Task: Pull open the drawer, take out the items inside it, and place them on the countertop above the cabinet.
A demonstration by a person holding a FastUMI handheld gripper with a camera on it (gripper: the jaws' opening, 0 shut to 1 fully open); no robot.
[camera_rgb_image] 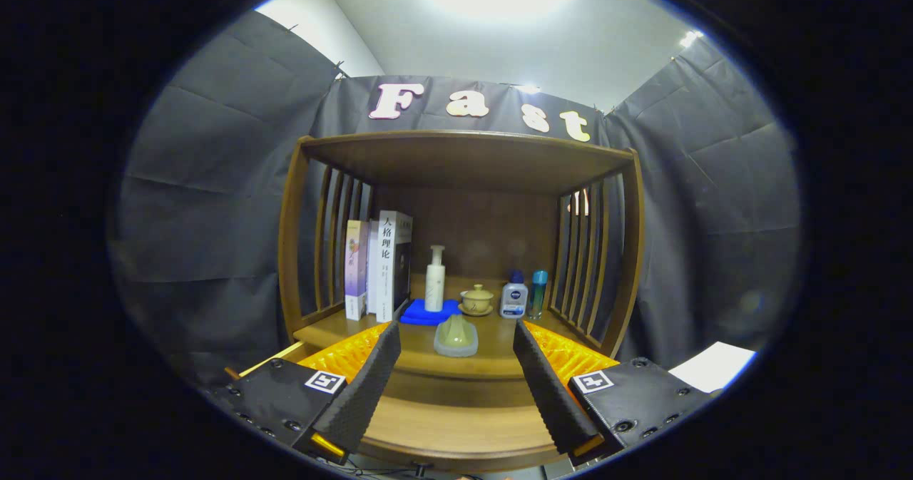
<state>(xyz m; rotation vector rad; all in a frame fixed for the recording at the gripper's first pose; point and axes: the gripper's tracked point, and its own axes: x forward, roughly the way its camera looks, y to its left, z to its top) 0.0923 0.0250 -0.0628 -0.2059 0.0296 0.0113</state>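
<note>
The hand-held gripper (pixel 456 387) is spread wide and holds nothing, facing the wooden cabinet (pixel 299 252). Just beyond its fingers, on the counter (pixel 492 337), lies a pale soap dish (pixel 456 336); further back stand books (pixel 378 266), a pump bottle (pixel 435 279), a lidded teacup (pixel 476 299) and two small bottles (pixel 524 296).

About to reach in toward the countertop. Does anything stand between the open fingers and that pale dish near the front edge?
Nothing visible does. The gripper is open and empty, and the pale dish lies just ahead, centred between the fingers, on the countertop. The blue cloth, the lidded cup and the bottles stand beyond it.
</note>
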